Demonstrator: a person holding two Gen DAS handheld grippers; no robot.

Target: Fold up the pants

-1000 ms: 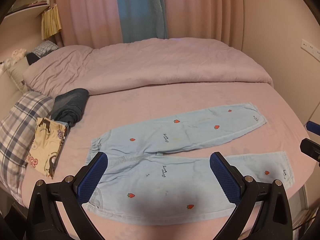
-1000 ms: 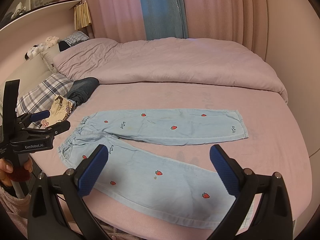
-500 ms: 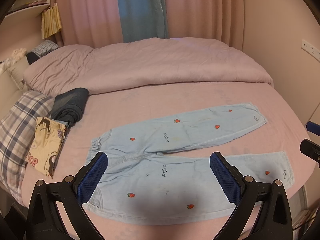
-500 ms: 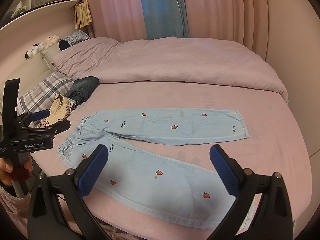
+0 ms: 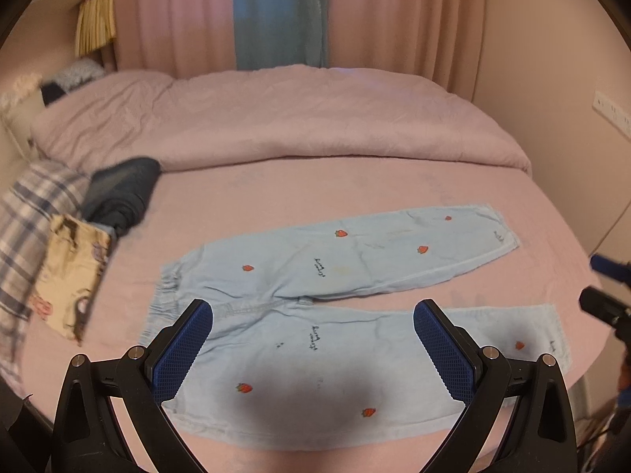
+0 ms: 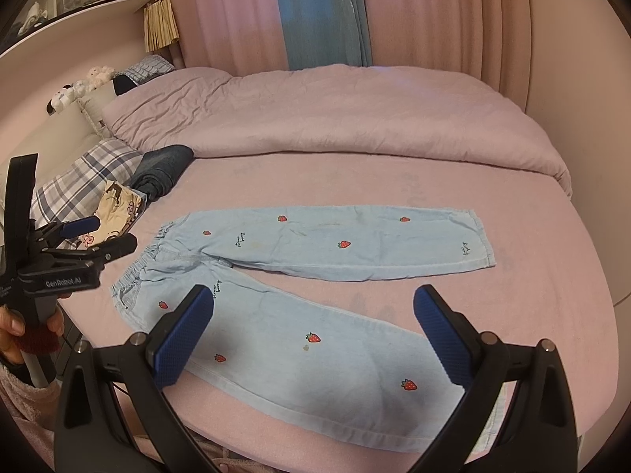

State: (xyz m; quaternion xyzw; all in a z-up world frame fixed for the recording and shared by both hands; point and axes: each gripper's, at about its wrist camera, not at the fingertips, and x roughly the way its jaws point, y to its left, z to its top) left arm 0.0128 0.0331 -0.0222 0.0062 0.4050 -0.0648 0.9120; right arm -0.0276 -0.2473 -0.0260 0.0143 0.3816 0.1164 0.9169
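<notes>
The light blue cotton pants point(image 5: 339, 307) printed with small red strawberries lay flat and unfolded on the pink bedsheet point(image 5: 355, 185), waistband to the left, the two legs splayed apart toward the right. Over the last second the garment had not shifted at all. What changed was the left wrist view: its left side blurred and the pants slid slightly in frame, which suggests the left gripper point(image 5: 311, 351) had begun to swing or dip toward the cloth. The right wrist view barely altered.

Both tools stood wide open and empty. The left gripper's blue ribbed pads hung above the near leg, close to the crotch seam; the right gripper point(image 6: 313, 339) hovered above the same leg further along, toward its cuff. Seen from the right, the left tool was held in a hand point(image 6: 15, 335) at the near left edge of the bed. No fold had been started; judging by this, the first grasp was only being lined up.

The bed filled the room's middle. A lilac duvet point(image 6: 335, 118) was bunched across the far side, with pink curtains point(image 6: 434, 12) and a blue drape point(image 6: 319, 12) behind. At the left sat a plaid pillow point(image 6: 79, 181), a folded dark denim garment point(image 6: 161, 169) and a cream patterned cloth point(image 6: 114, 213).
</notes>
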